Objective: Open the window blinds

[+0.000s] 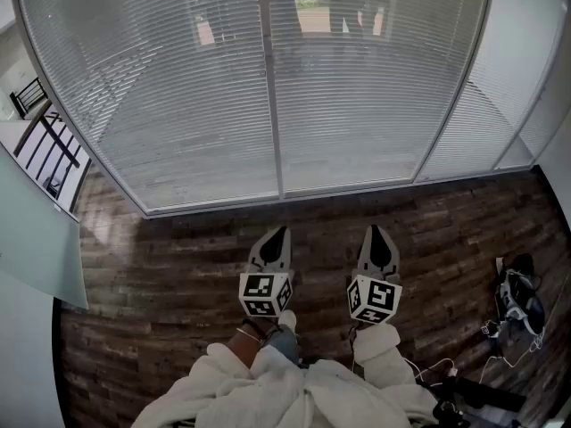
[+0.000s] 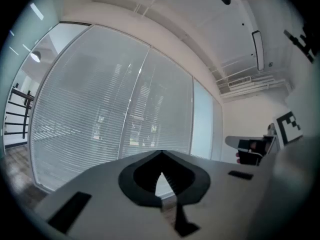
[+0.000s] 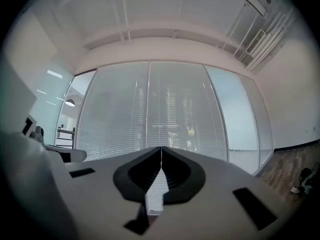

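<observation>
While both the left gripper [image 1: 272, 250] and right gripper [image 1: 377, 248] hang closed and empty, short of the window blinds [image 1: 268, 78], a blind reach could bend slats.

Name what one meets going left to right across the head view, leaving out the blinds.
black railing → left hand-held gripper → right hand-held gripper → dark bag on the wooden floor

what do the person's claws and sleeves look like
Both the left claw and right claw are light grey wedges tapering to a point, with black ribbed inner pads. Each carries a white cube with black square markers. The sleeves are fluffy white.
</observation>
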Demonstrator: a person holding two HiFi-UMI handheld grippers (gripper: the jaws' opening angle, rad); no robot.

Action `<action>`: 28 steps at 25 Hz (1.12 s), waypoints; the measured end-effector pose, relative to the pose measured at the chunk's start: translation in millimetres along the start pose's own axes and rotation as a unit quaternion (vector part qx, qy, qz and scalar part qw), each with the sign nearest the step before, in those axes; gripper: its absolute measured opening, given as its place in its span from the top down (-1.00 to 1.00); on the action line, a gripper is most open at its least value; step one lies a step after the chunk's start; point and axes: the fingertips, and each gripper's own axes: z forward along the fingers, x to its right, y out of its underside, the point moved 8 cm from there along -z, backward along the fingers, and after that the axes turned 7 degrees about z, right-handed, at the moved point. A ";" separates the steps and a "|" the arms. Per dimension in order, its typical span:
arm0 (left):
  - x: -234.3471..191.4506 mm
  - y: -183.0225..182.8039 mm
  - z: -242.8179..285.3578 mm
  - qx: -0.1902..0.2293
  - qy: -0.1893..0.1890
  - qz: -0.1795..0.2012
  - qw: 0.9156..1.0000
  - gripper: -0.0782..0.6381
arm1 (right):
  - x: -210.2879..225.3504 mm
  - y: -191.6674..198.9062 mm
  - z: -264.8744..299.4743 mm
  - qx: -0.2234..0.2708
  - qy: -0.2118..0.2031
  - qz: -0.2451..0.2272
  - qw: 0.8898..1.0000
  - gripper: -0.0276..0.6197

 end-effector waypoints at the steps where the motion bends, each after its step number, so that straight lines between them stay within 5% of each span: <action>1: -2.7 -0.8 14.0 0.004 0.001 0.001 1.000 0.79 | 4.2 2.1 11.3 0.001 0.003 -0.001 1.000 0.88; 20: -131.2 -5.6 364.2 0.058 0.000 0.002 0.998 0.79 | 52.9 40.5 354.7 0.026 0.006 -0.018 0.999 0.88; 28: -150.4 -40.8 479.3 0.034 -0.009 0.002 0.999 0.79 | 89.8 29.0 469.8 -0.004 0.009 0.003 1.000 0.88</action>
